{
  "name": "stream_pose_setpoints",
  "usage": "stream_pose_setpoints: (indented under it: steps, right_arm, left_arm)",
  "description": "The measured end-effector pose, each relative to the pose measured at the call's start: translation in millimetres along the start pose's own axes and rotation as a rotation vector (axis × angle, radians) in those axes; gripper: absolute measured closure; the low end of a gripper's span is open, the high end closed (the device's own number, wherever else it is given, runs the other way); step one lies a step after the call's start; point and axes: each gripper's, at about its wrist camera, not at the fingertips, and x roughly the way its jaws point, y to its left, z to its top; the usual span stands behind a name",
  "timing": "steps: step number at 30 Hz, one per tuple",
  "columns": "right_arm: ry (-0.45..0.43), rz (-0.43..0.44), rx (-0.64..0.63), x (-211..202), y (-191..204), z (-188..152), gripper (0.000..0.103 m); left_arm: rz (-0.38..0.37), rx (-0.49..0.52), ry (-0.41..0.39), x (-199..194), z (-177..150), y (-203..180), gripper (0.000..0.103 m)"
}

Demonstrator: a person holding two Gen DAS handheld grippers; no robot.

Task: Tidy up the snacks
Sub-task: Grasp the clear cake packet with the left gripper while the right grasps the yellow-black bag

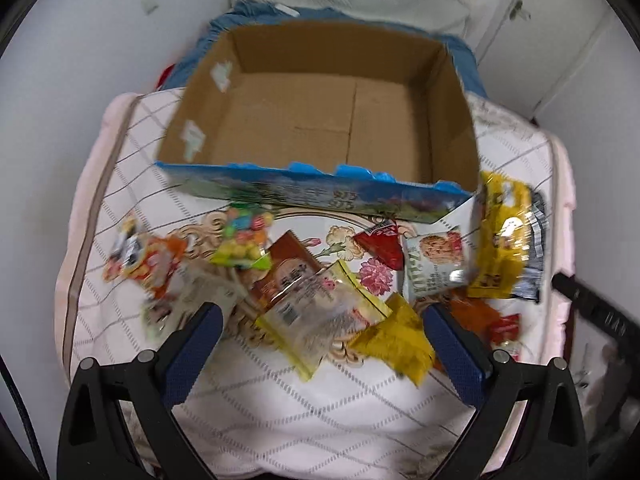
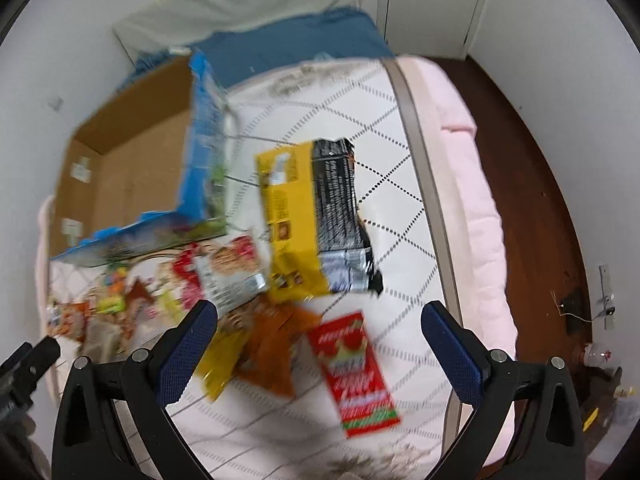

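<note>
Left gripper (image 1: 322, 322) released, jaws wide, hovering tilted down over snack packets (image 1: 320, 300) on bed (image 1: 280, 412). Right gripper (image 2: 318, 318) also released, holding nothing, above red packet (image 2: 354, 372). Snacks scattered just in front of cardboard box (image 1: 320, 120); yellow bag (image 2: 304, 216) beside box corner. Box empty.

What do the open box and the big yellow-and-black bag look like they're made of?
Box: looks like cardboard, matte brown inside with fold seams, glossy blue print outside and a ragged torn rim. Yellow-and-black bag: probably thin plastic or foil film; it is shiny, wrinkled, with a silvery strip at one end.
</note>
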Motion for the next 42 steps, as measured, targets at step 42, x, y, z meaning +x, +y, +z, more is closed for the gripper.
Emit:
stream_pose_setpoints:
  steps: [42]
  right_arm:
    - [0.317, 0.134, -0.160, 102, 28, -16, 0.015]
  left_arm:
    - [0.046, 0.729, 0.478, 169, -3, -57, 0.000]
